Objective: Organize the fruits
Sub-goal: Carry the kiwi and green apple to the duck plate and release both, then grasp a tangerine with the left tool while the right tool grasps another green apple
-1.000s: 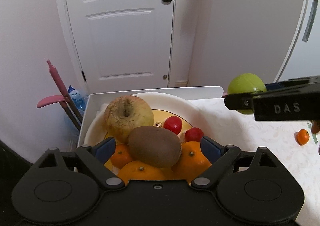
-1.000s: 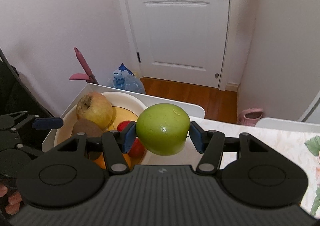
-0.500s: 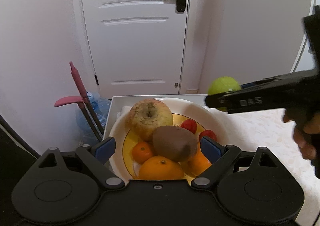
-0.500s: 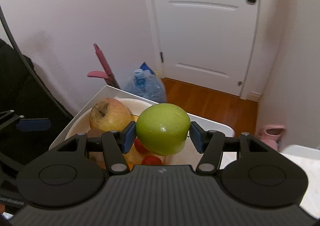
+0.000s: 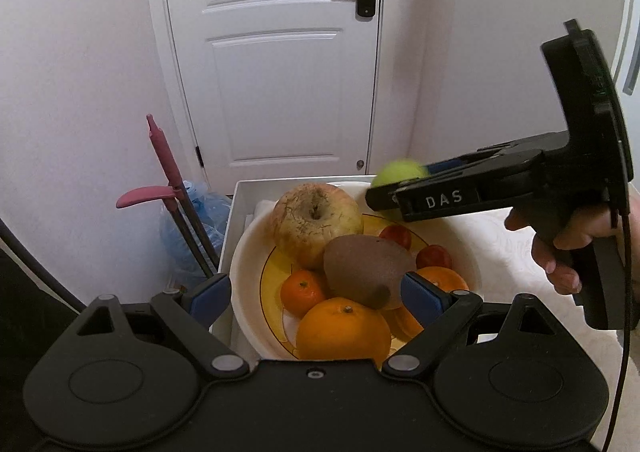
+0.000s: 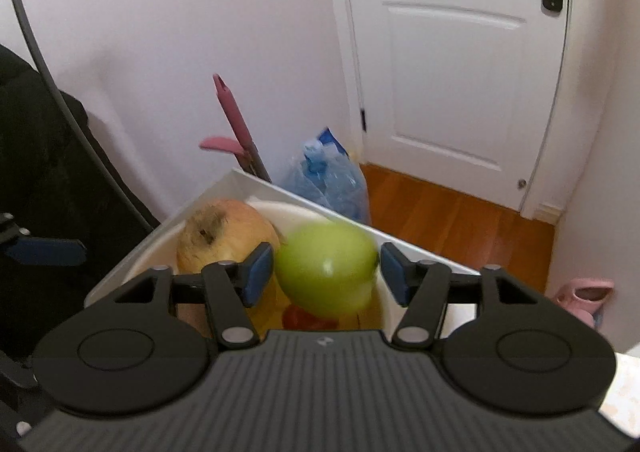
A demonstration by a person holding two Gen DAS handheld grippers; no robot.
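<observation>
A white bowl [image 5: 244, 264] with a yellow inside holds a wrinkled yellowish apple [image 5: 316, 219], a kiwi [image 5: 364, 268], oranges [image 5: 344, 328] and cherry tomatoes [image 5: 434, 256]. My left gripper [image 5: 316, 292] hangs open just above the bowl's near side, holding nothing. My right gripper [image 6: 326, 272] is over the bowl's far right rim, and its jaws are opening. The green apple [image 6: 326, 268] sits blurred between them, a small gap showing on each side. In the left wrist view the same green apple [image 5: 396, 175] shows behind the right gripper [image 5: 384, 195], above the rim.
The bowl stands in a white tray [image 5: 240, 203] at the table's corner. Past that edge are a pink-handled tool [image 5: 164, 159] and a water bottle in a bag [image 6: 332, 179] on the floor. A hand [image 5: 560, 248] holds the right gripper. A white door [image 5: 280, 51] is behind.
The right gripper swung left and down over the bowl, then spread its jaws off the green apple, which now looks blurred. The left gripper stayed open and drew back a little.
</observation>
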